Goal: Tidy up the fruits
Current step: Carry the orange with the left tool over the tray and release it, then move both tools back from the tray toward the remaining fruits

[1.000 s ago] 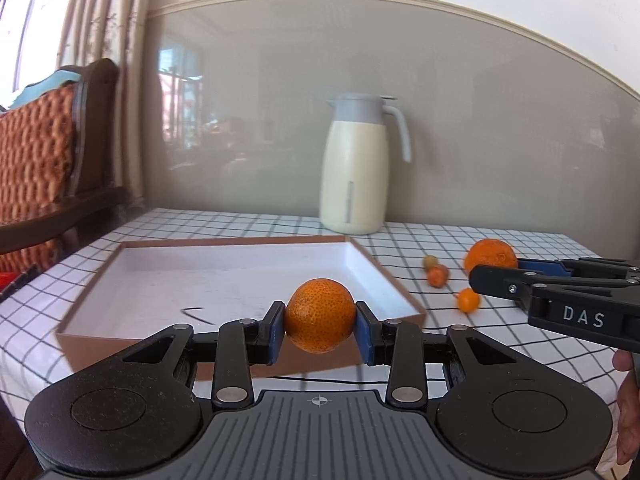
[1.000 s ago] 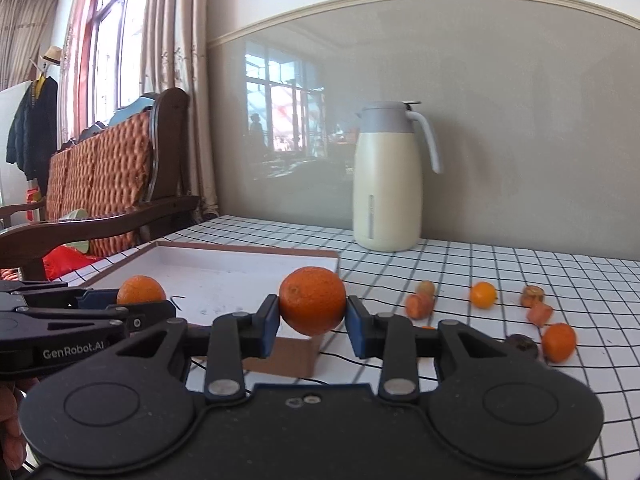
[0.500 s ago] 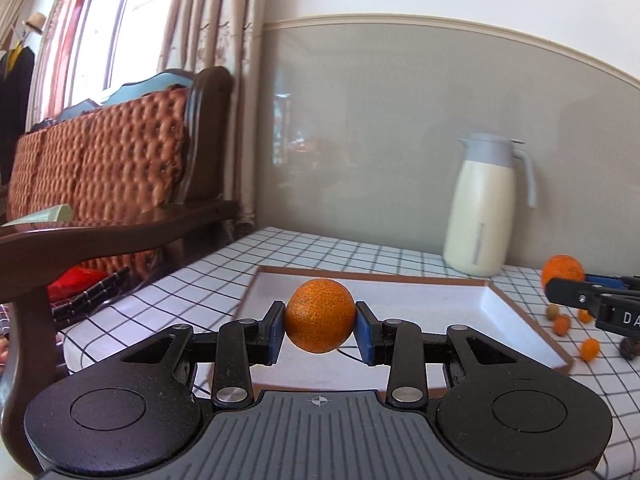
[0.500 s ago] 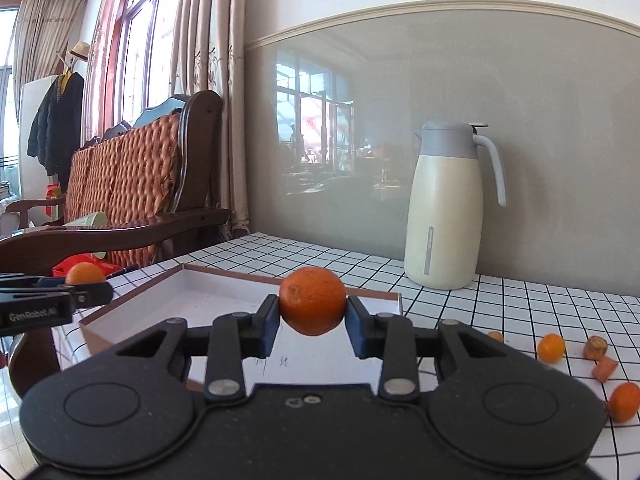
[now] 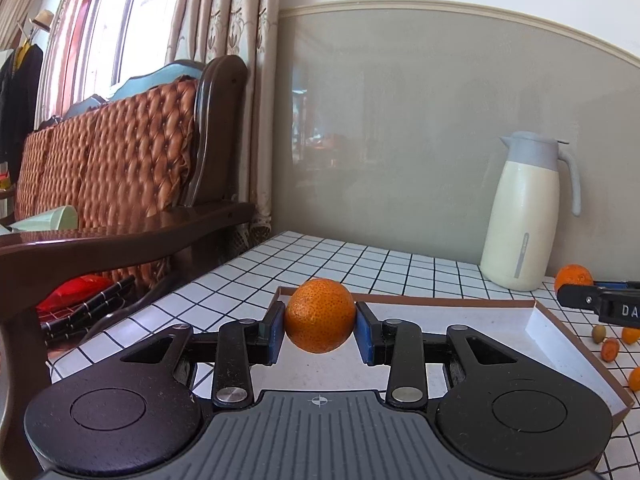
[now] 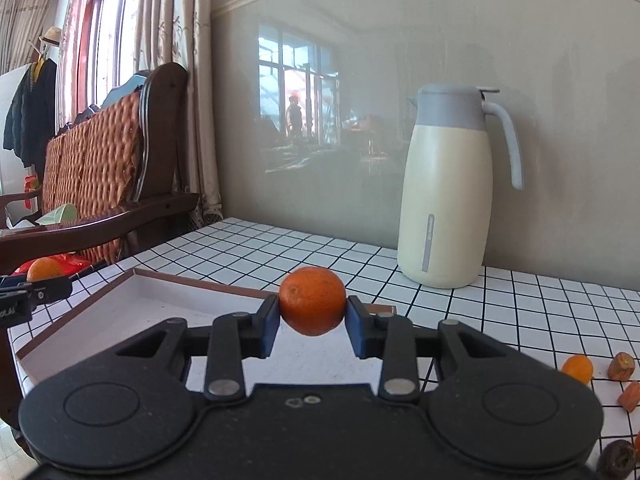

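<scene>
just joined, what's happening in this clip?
A person is sorting fruit with two handheld grippers. The left gripper has its jaws shut on an orange, and the right gripper grips a second orange. Both hang over the shallow white box on the checked table. Nothing lies in the part of the box that shows. Small fruits wait to the right, near the jug.

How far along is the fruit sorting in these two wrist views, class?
Done: no fruit shows in the visible part of the tray. In hand: the left gripper clamps one orange, and the right gripper clamps another orange. Left: small fruits lie loose on the checked cloth.
</scene>
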Demonstrator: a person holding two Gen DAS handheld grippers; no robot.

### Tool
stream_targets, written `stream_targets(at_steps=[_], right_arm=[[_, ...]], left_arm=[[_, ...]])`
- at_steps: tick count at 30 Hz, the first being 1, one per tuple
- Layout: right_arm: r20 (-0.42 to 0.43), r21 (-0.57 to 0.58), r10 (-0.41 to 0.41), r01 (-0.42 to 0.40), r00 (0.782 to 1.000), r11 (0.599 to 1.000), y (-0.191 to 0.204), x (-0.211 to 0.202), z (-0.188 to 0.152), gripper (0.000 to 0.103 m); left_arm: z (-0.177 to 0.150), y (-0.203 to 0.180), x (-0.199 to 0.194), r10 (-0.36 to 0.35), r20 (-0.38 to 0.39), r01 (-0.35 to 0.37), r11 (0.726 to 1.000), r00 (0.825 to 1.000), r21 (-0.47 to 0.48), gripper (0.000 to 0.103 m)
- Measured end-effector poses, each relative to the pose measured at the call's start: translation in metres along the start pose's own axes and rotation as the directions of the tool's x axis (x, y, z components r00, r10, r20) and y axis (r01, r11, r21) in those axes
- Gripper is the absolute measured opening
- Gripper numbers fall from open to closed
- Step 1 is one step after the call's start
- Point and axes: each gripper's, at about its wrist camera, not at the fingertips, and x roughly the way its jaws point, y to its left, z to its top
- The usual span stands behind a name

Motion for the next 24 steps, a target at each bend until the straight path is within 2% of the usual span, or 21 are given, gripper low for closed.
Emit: stream_targets(at_steps=[4, 6, 7, 8, 9, 10, 19, 24], right_arm=[[-0.044, 0.007, 0.008, -0.008, 0.999, 1.000, -0.003, 0.018, 0.006, 0.028], [-0.094, -0.009, 0.021, -0.022, 0.995, 1.000, -0.002, 0.030, 0.008, 0.034], [-0.088, -0.020, 0.006, -0.008, 0.996, 1.000, -0.002, 0.031, 0.007, 0.062], [-0.050, -0.024, -0.023, 0.022, 0.999, 0.999, -0.001, 0.027, 0.004, 0.098], [-0.004, -0.022, -0.046, 0.046, 0.999, 0.999, -0.001, 0.021, 0.001, 0.097], [0.036, -0.022, -0.049, 0.050, 0.998, 0.999, -0.002, 0.016, -0.001, 0.097], [0.017, 0.014, -0.038, 0.038, 0.999, 0.999, -0.008, 0.016, -0.001, 0.097], [0.005, -0.006, -0.028, 0.028, 1.000, 1.000, -0.001, 0.019, -0.004, 0.097]], left_arm=[[-0.004, -0.002, 0.006, 0.006, -0.022, -0.005, 1.000, 1.000, 0.011, 0.037], [-0.006, -0.001, 0.010, 0.024, -0.019, -0.024, 1.000, 1.000, 0.012, 0.037], [-0.008, 0.000, 0.011, 0.046, -0.013, -0.046, 0.999, 0.999, 0.012, 0.048], [-0.008, 0.001, 0.011, 0.074, -0.006, -0.074, 0.997, 0.997, 0.008, 0.065], [-0.009, 0.002, 0.009, 0.093, 0.018, -0.093, 0.996, 0.995, 0.001, 0.099], [-0.008, 0.003, 0.005, 0.104, 0.053, -0.104, 0.995, 0.993, -0.002, 0.103], [-0.008, 0.007, 0.004, 0.095, 0.047, -0.094, 0.995, 0.994, -0.018, 0.103], [-0.008, 0.007, 0.004, 0.091, 0.043, -0.090, 0.996, 0.995, -0.017, 0.103]])
